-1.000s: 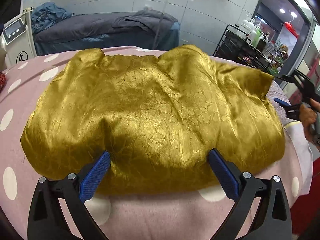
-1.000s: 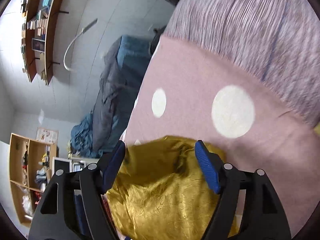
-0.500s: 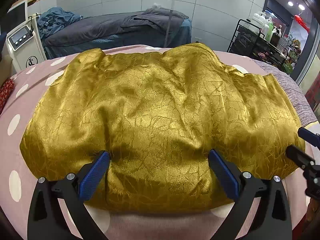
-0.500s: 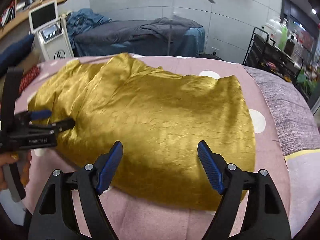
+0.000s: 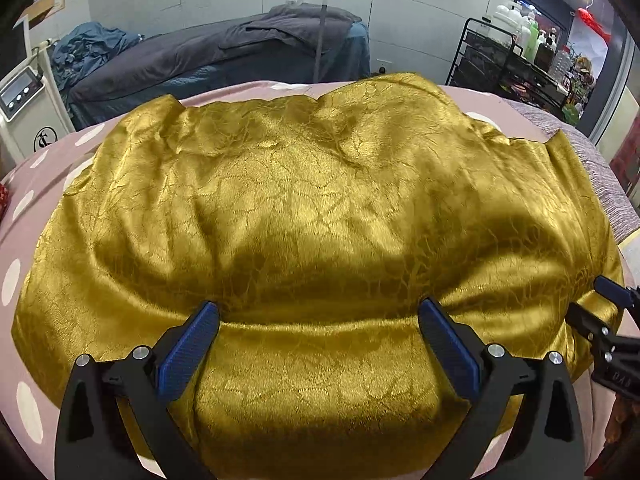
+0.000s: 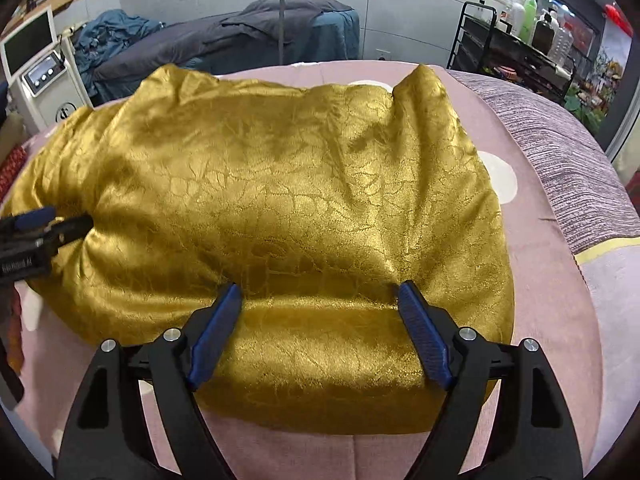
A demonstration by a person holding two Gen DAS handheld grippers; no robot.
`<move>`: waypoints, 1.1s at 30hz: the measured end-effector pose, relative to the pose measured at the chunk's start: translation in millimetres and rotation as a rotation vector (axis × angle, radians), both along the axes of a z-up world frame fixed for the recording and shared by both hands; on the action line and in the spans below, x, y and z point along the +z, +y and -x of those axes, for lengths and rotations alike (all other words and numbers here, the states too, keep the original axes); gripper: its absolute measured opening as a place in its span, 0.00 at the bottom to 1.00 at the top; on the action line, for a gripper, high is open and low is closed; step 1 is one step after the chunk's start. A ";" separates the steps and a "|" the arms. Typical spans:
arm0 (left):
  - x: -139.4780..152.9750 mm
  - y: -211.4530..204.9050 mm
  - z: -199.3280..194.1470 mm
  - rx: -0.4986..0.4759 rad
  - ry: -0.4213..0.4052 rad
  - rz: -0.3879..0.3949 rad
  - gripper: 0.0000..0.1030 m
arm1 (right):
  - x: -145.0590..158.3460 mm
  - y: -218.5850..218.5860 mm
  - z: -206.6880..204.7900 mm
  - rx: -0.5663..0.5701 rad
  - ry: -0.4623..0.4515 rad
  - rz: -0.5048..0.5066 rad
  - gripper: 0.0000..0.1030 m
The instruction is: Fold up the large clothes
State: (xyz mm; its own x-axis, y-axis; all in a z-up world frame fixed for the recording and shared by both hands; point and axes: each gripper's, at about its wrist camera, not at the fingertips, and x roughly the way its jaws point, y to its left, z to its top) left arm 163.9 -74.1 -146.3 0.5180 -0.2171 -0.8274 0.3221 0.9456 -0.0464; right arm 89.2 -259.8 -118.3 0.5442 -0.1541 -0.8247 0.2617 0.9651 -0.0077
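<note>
Grey-sheeted treatment bed [image 6: 224, 40] against white tiled wall [image 6: 400, 12]. Left of bed: white screen machine [image 6: 44, 76]. Right: black bottle cart [image 6: 516, 52].

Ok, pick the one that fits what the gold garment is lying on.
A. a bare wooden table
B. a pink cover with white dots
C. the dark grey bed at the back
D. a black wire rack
B: the gold garment lies spread on the pink cover, whose white dots show beside its right edge in the right wrist view.
</note>
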 end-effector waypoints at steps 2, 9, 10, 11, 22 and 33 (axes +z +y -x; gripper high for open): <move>-2.2 -2.3 -4.9 -0.002 0.005 -0.010 0.95 | -1.5 3.6 0.2 -0.019 0.000 0.024 0.77; -10.5 -5.2 -12.9 -0.021 -0.009 -0.021 0.95 | -7.0 7.0 -1.0 -0.035 0.007 0.068 0.78; -11.7 -5.7 -12.2 -0.024 -0.015 -0.027 0.95 | -7.6 6.6 -1.5 -0.035 0.007 0.068 0.78; -12.8 -6.4 -11.1 -0.026 -0.020 -0.033 0.95 | -8.1 6.8 -1.9 -0.035 0.006 0.071 0.79; -4.2 -2.6 -3.3 -0.031 -0.033 -0.025 0.95 | -3.5 12.4 8.1 -0.005 -0.030 0.083 0.80; 69.4 36.6 31.9 0.019 -0.140 0.196 0.94 | 36.1 -7.8 55.5 -0.016 -0.158 0.039 0.81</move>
State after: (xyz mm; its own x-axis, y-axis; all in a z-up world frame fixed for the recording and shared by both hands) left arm 132.0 -37.5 -76.9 0.6305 -0.3558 -0.6899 0.3208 0.9287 -0.1859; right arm 33.7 -267.6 -82.2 0.6636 -0.1940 -0.7225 0.2777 0.9607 -0.0029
